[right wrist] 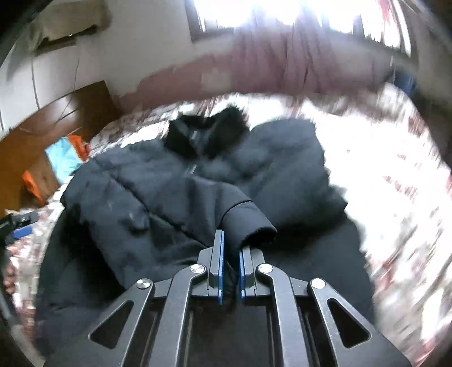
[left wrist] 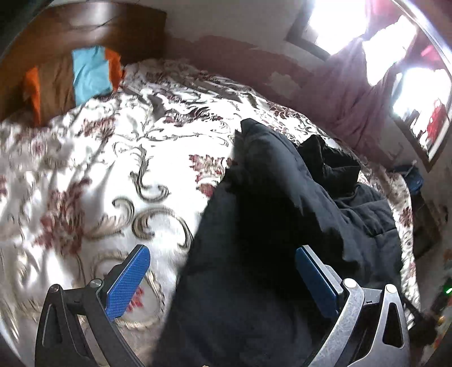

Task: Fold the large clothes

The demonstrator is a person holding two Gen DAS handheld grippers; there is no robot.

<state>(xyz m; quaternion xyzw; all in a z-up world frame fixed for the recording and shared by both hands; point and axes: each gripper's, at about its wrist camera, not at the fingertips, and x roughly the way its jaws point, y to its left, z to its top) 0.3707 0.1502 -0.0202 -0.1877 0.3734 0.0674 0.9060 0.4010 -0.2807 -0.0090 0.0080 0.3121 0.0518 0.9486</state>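
Note:
A large black padded jacket (right wrist: 158, 192) with a furry collar (right wrist: 209, 132) lies spread on a bed with a floral cover (left wrist: 99, 158). My right gripper (right wrist: 231, 248) is shut on the cuff of one sleeve (right wrist: 248, 223), which lies folded across the jacket's front. My left gripper (left wrist: 223, 262) is open over the jacket's edge (left wrist: 254, 225); its left pad (left wrist: 127, 282) is over the bedcover, its right pad (left wrist: 316, 279) over dark fabric. Nothing is between its pads.
A wooden headboard (left wrist: 84, 28) with brown, blue and orange pillows (left wrist: 90, 73) stands at the bed's far end. A wall with bright windows (left wrist: 339, 25) and a mauve curtain (left wrist: 356, 93) runs along the bed's far side. Clutter lies off the bed's right edge (left wrist: 418, 180).

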